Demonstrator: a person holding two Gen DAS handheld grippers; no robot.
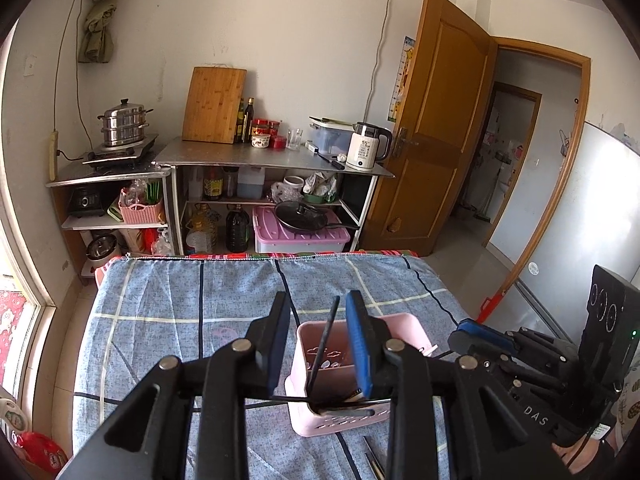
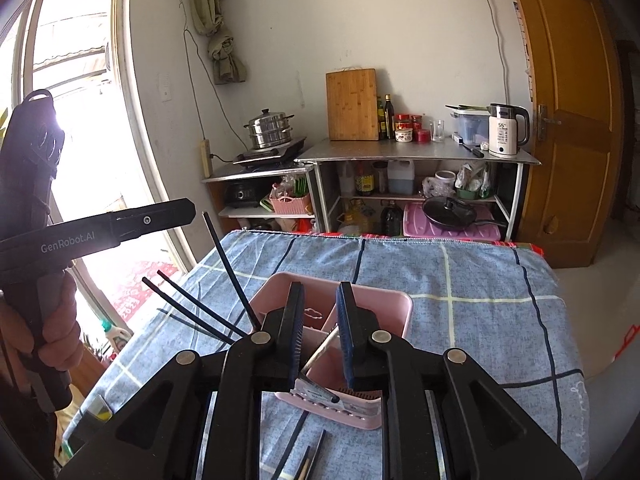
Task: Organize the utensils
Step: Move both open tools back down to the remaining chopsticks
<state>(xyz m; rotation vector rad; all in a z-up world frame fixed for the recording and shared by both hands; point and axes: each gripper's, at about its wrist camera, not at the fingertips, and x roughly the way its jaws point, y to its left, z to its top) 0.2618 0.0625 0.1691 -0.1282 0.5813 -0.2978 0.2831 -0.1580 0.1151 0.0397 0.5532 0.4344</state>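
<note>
A pink utensil holder point(image 1: 340, 412) point(image 2: 400, 308) stands on the blue checked cloth, right under both grippers. My left gripper point(image 1: 320, 344) is open. A black chopstick point(image 1: 325, 340) stands in the holder between its blue pads point(image 1: 360, 356), leaning close to the right pad. Another black chopstick point(image 1: 292, 399) lies across the holder's near rim. My right gripper point(image 2: 320, 340) is open over the holder. A pale stick point(image 2: 322, 348) leans in a compartment between its pads. Three black chopsticks point(image 2: 224, 264) stick out of the holder's left side.
Loose chopsticks point(image 2: 298, 446) lie on the cloth point(image 2: 480, 320) in front of the holder. A hand point(image 2: 56, 320) holds the left gripper's handle at the left. Kitchen shelves point(image 1: 264, 160) with pots and a kettle stand beyond the table's far edge. A door point(image 1: 432, 120) is at the right.
</note>
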